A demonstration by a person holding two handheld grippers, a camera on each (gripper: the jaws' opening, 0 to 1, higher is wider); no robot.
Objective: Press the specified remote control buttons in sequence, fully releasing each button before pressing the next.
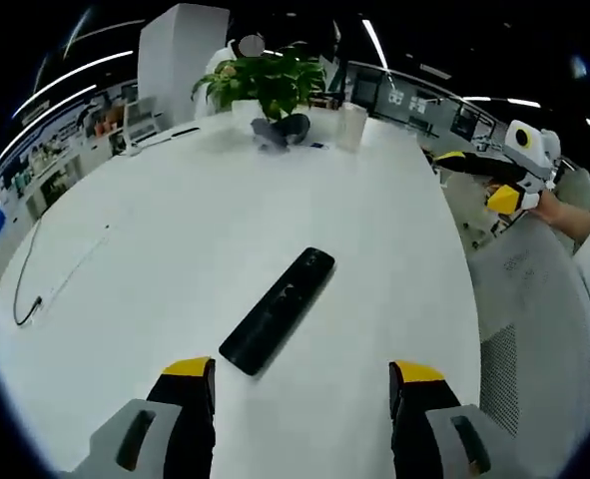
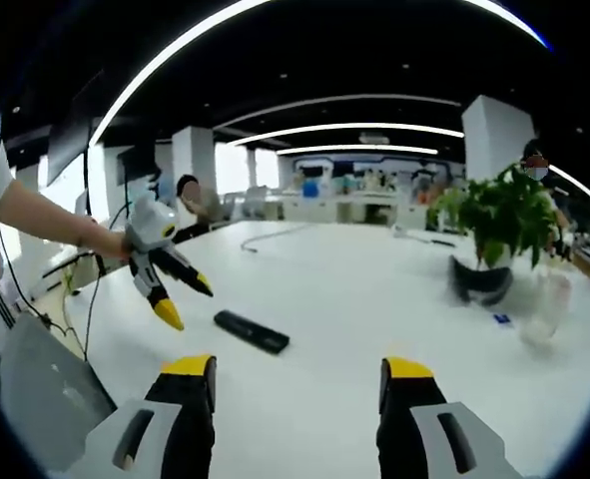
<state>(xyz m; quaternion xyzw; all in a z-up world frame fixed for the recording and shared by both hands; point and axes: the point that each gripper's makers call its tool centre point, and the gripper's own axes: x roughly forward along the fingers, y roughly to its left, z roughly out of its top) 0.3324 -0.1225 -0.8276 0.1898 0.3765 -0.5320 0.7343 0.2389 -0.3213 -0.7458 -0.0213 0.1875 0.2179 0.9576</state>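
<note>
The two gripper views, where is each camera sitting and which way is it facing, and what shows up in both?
Left gripper view: rides on the left gripper, looking down along its open jaws at the remote lying on the white table; the right gripper shows at the right.
Right gripper view: rides on the right gripper, looking level across the table, jaws open; the left gripper, open, and a person's hand hover near the remote.
Shared: remote, table, potted plant.

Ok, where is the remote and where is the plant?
remote [image 1: 278,310], left gripper view, middle of its black body.
plant [image 2: 501,214], right gripper view, on its green leaves.
</note>
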